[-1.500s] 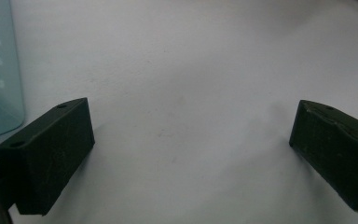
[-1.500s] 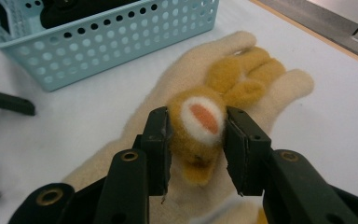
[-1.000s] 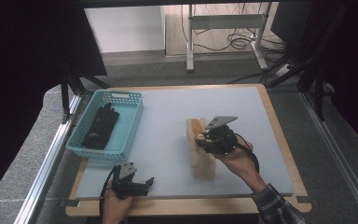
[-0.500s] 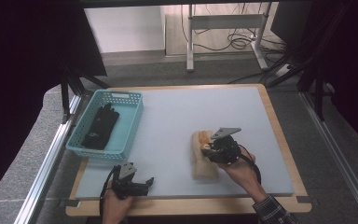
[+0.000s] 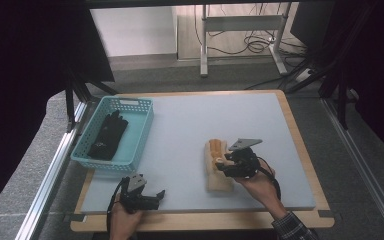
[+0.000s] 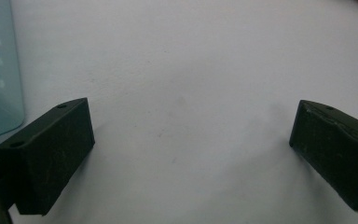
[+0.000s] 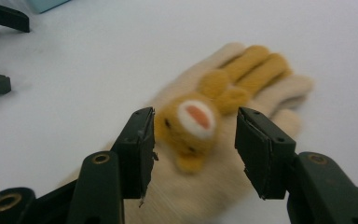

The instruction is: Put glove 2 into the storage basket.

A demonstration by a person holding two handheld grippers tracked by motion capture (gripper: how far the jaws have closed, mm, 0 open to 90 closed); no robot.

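- The right tongs (image 5: 226, 161) sit low over a cream glove (image 5: 216, 165) with a bear face sewn on it; their jaws have just been opening and now stand apart on either side of the bear face (image 7: 190, 122), the pads clear of the fabric, so nothing is gripped
- That glove lies flat on the counter (image 5: 190, 125), right of the middle and nearer the near edge, its fingers pointing toward the far edge
- The right hand (image 5: 260, 185) holding these tongs comes in from the near right corner
- The left tongs (image 5: 152, 196) rest by the near edge toward the left corner, jaws spread wide over bare counter top with nothing between them
- A light blue basket (image 5: 130, 150) stands along the left edge, just beyond the left tongs; a black glove (image 5: 107, 136) lies inside it
- The two tongs are well apart, with open counter between them
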